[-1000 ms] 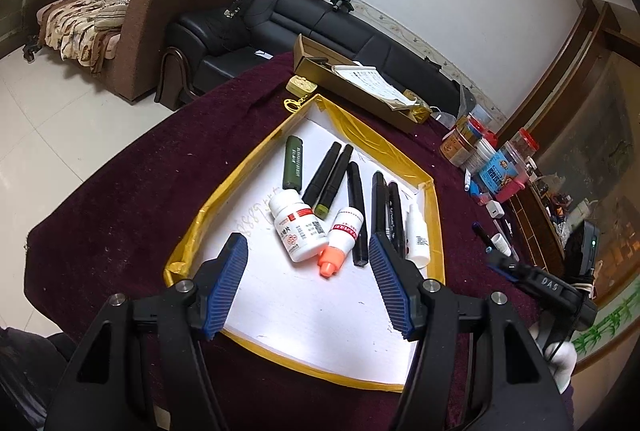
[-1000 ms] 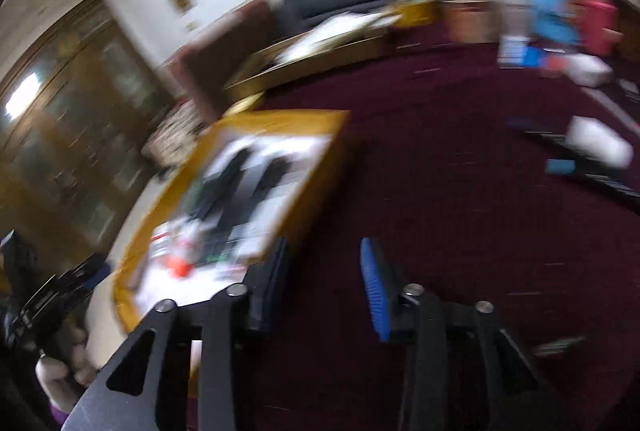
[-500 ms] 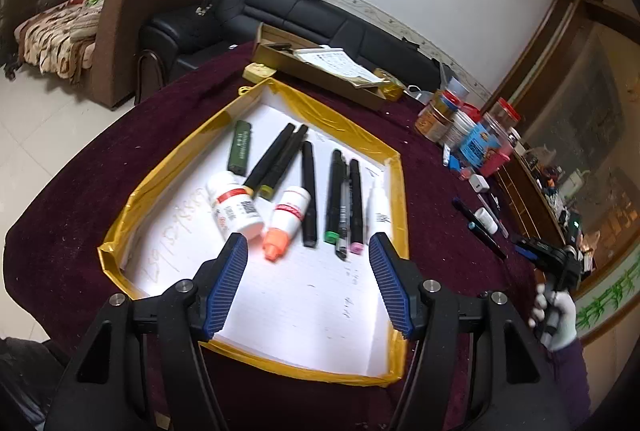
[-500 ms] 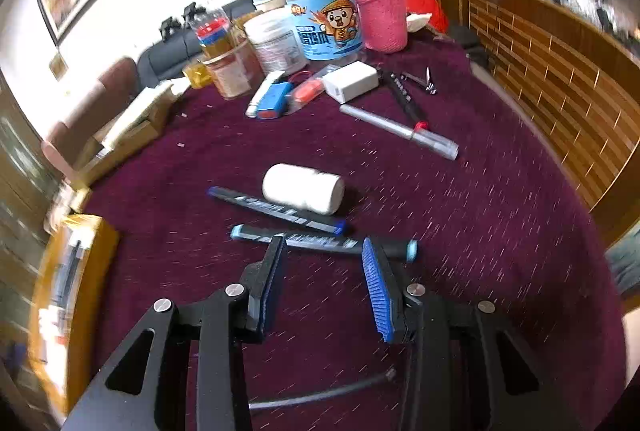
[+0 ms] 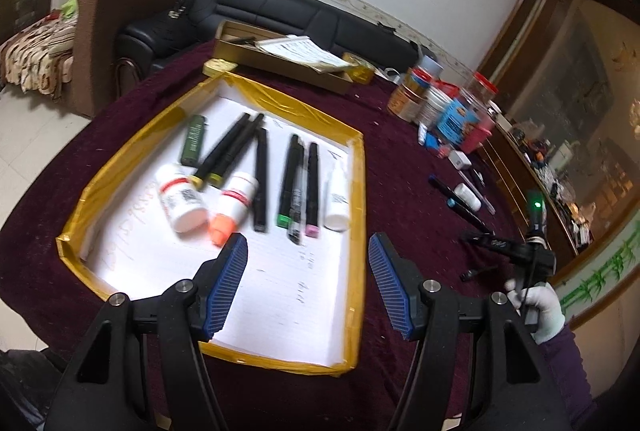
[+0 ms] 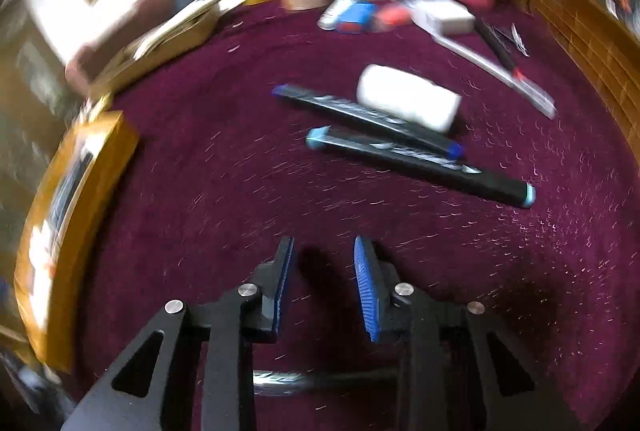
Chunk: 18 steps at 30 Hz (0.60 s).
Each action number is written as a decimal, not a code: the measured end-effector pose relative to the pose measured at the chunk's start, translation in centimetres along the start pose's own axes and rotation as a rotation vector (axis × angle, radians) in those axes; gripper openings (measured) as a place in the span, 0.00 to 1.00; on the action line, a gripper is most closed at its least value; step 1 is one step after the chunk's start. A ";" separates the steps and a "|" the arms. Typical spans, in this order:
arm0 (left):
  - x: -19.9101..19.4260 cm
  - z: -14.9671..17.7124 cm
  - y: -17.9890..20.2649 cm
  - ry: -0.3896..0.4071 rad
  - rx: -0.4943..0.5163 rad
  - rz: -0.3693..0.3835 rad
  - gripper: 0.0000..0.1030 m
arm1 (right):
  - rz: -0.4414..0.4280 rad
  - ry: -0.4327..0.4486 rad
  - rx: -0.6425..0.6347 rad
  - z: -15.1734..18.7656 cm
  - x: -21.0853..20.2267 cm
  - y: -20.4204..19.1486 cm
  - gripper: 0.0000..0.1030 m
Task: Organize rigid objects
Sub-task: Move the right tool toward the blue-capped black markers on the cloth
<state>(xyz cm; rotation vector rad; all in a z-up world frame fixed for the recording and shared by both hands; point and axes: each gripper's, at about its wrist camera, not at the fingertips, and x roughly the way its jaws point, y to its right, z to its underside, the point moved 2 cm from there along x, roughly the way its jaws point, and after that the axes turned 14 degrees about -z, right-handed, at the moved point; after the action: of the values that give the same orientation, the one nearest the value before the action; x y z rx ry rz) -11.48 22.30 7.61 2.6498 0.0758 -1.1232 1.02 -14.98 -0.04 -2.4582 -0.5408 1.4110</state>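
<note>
Left tool: ribbed blue pads spread wide, nothing between, over the yellow-taped tray. White paper liner holds a green lighter, two white bottles, black markers in a row. Right tool: pads apart, narrower gap, empty, above the maroon velvety worktop. At its 1 o'clock: two black markers side by side, white cylindrical bottle touching the far one. Right view blurred.
</note>
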 end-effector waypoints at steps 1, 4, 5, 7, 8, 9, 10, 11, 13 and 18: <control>0.0 0.1 0.3 -0.003 0.007 0.005 0.60 | -0.061 -0.019 -0.014 0.5 0.2 -1.3 0.25; -0.2 0.5 1.2 -0.011 0.035 0.030 0.60 | -0.178 0.007 -0.031 0.5 -1.4 -2.8 0.25; -0.3 0.6 1.5 -0.009 0.044 0.039 0.60 | -0.166 0.045 -0.033 0.2 -2.3 -2.4 0.25; -0.5 0.7 1.7 -0.004 0.050 0.046 0.60 | -0.071 0.142 -0.010 -1.1 -4.5 -0.4 0.37; -0.6 0.7 1.9 -0.001 0.052 0.050 0.60 | -0.003 0.187 0.025 -1.8 -5.5 1.5 0.44; -0.6 0.8 2.0 -0.001 0.053 0.052 0.60 | 0.034 0.209 0.050 -2.2 -6.1 3.1 0.55; -0.5 0.9 2.2 -0.003 0.054 0.054 0.60 | 0.071 0.216 0.076 -2.6 -6.4 5.0 0.57; -0.4 1.0 2.4 -0.008 0.055 0.058 0.60 | 0.099 0.214 0.096 -3.0 -6.3 6.2 0.57; 0.0 1.1 2.6 -0.020 0.055 0.059 0.60 | 0.130 0.198 0.156 -3.4 -5.9 9.3 0.57; 0.4 1.6 3.2 -0.047 0.062 0.063 0.60 | -0.032 0.155 0.281 -3.0 -4.3 12.0 0.56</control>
<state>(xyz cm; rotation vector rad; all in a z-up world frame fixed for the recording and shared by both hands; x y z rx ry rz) -11.83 18.74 6.98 2.6583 -0.0517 -1.1844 3.96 -27.71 0.04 -2.2964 -0.3218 1.1816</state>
